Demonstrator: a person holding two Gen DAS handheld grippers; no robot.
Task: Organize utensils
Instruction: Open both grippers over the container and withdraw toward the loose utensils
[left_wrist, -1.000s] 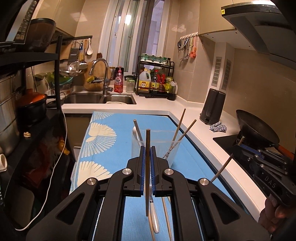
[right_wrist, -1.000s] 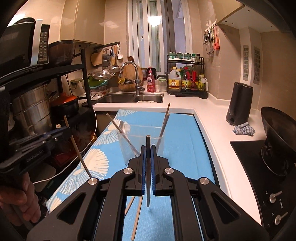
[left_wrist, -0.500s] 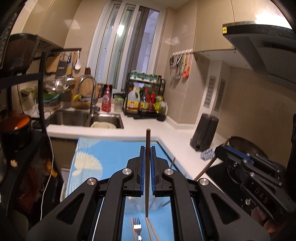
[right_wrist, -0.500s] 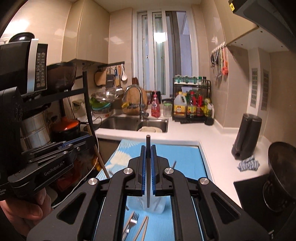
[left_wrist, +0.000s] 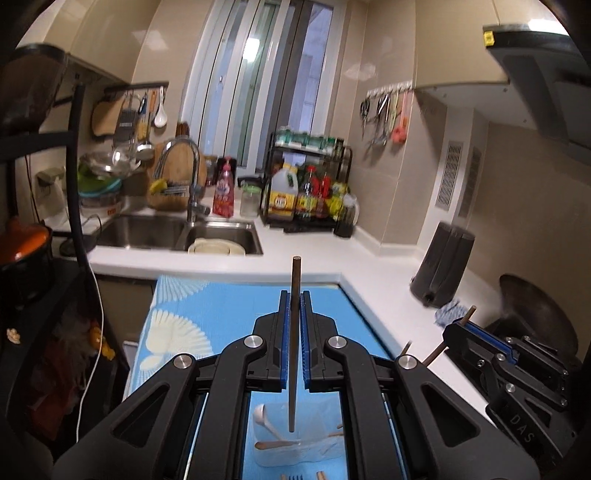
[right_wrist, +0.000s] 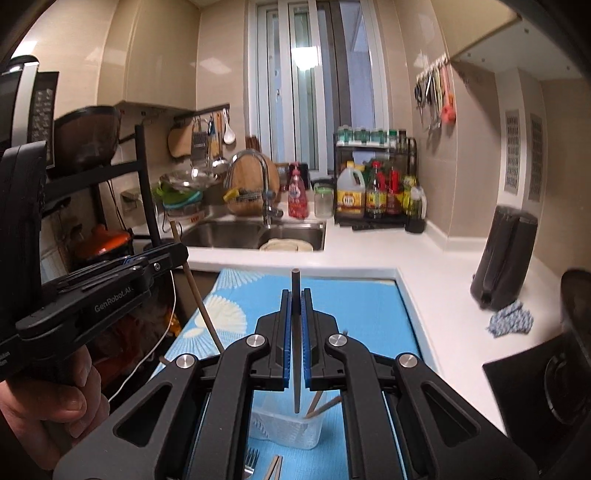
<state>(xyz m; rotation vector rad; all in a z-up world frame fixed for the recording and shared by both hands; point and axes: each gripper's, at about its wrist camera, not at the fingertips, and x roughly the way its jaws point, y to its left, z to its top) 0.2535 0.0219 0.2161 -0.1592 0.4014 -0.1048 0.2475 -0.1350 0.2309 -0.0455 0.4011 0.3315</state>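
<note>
Chopstick (left_wrist: 294, 332) clamped upright between the blue pads of the left gripper (left_wrist: 294, 314), jaws pressed tight on it, blunt top above the fingertips, tapered end hanging over a clear plastic cup (left_wrist: 295, 439). Same story in the right wrist view: right gripper (right_wrist: 296, 321) pinching a second dark chopstick (right_wrist: 296, 343), tip pointing down at the cup (right_wrist: 286, 428). Cup standing on a blue mat with white fan prints (right_wrist: 369, 314), already holding a white spoon (left_wrist: 264, 419) and a couple of wooden chopsticks (right_wrist: 321, 404) leaning against its rim. Fork (right_wrist: 251, 461) lying flat on the mat just in front of the cup, beside what looks like another pair of sticks. Left gripper also visible from the right camera at far left, gripped by a hand (right_wrist: 48, 413), its stick slanting down toward the mat. Behind the mat: white counter (right_wrist: 424, 258), steel sink (right_wrist: 251, 232), condiment rack (right_wrist: 376, 192).
</note>
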